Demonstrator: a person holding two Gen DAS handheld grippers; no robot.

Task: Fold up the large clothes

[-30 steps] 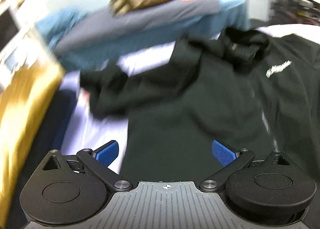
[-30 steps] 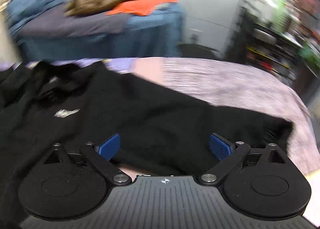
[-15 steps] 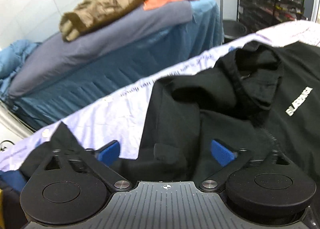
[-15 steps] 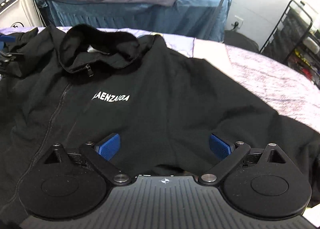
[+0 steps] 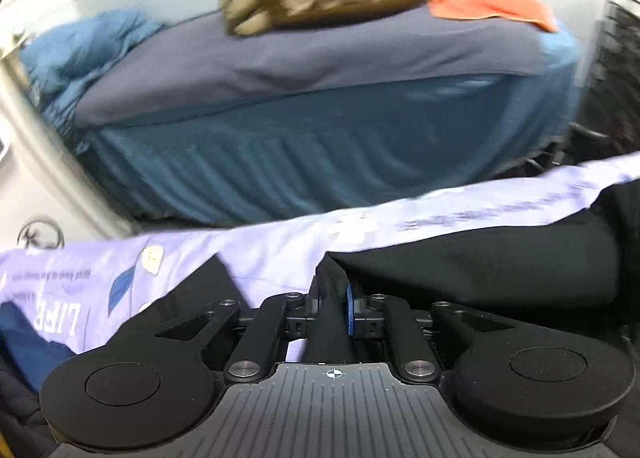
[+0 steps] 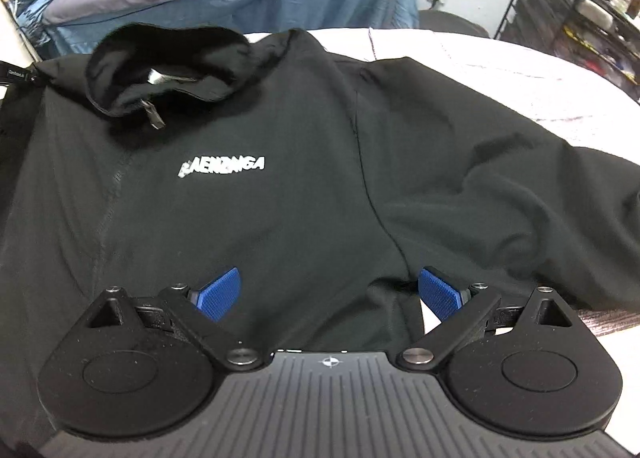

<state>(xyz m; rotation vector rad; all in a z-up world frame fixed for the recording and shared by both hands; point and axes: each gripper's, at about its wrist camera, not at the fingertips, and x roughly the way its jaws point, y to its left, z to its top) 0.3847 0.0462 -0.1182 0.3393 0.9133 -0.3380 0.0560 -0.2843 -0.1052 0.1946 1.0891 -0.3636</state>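
Two grippers here; the left gripper [image 5: 334, 304] has its fingers closing on a fold of the black jacket [image 6: 280, 193], cloth pinched right between them, over the lilac sheet [image 5: 280, 246]; the right gripper [image 6: 330, 290] tilts steeply down with fingers spread wide, hovering above the jacket's lower front near the side seam; jacket's lying spread flat, logo up.

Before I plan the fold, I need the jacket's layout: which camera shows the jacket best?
The right wrist view: the jacket lies spread there, collar, zip and white logo visible. The left wrist view shows only a black fold between the closing left gripper's fingers, blurred.
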